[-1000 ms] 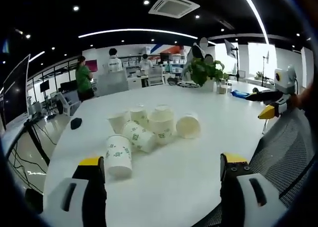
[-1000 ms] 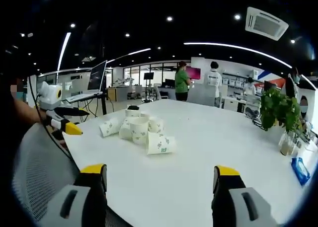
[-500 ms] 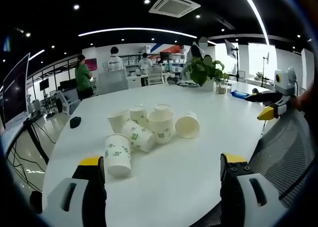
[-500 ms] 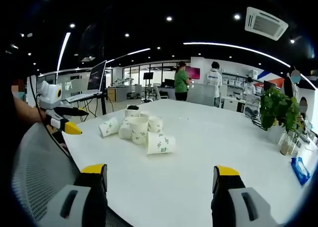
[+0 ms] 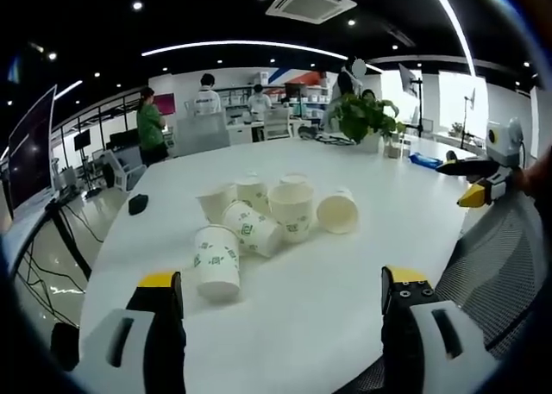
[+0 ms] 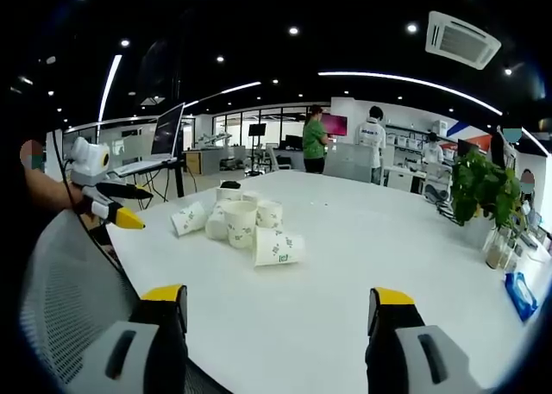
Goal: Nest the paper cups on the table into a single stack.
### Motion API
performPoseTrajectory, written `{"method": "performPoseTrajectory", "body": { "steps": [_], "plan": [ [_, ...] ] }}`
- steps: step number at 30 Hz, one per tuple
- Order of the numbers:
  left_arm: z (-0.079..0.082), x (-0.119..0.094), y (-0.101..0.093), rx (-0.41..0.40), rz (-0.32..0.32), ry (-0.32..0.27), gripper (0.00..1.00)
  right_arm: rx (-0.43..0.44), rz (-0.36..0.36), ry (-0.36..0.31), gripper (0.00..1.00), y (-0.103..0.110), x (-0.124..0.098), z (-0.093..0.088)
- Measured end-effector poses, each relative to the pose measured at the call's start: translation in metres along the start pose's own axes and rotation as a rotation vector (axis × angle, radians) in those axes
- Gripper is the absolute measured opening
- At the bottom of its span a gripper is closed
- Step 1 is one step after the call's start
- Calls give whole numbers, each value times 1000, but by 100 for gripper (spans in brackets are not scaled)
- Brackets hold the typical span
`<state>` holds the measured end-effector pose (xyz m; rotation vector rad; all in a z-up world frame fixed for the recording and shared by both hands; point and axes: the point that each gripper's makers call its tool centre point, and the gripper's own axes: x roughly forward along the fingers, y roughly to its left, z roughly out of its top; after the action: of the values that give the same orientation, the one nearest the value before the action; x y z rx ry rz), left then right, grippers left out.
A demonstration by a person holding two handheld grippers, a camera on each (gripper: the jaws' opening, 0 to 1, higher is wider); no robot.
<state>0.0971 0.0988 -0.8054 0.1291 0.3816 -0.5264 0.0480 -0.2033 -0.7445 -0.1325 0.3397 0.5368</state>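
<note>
Left gripper (image 5: 280, 303) edged nearer the paper cups (image 5: 274, 215); right gripper (image 6: 274, 312) steady | both jaws wide, empty | cups loose on table (image 5: 345, 299); nothing nested yet

Location: open-plan office. Indicators: a large white table (image 6: 345, 265) stands in a wide room with a dark ceiling fitted with recessed spotlights, curved light strips (image 5: 250, 46) and a ceiling air-conditioning unit (image 6: 463, 39). A mesh office chair (image 6: 60, 299) sits at the table edge. A monitor (image 6: 167, 130) on a stand is mounted beside the table, with further desks and screens behind it. Glass partitions line the far wall. Several people (image 6: 316, 141) stand at workstations in the background. A potted plant (image 6: 483, 190) sits on the table.
</note>
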Motion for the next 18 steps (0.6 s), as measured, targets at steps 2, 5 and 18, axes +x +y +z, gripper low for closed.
{"method": "performPoseTrajectory", "body": {
  "steps": [2, 5, 18],
  "plan": [
    [-2, 1, 3, 5, 8, 8, 94, -1, 0, 1, 87, 0, 0, 0],
    [35, -5, -14, 19, 16, 23, 94, 1, -7, -1, 86, -1, 0, 0],
    [44, 12, 5, 22, 32, 96, 87, -1, -11, 11, 83, -2, -1, -2]
  ]
}}
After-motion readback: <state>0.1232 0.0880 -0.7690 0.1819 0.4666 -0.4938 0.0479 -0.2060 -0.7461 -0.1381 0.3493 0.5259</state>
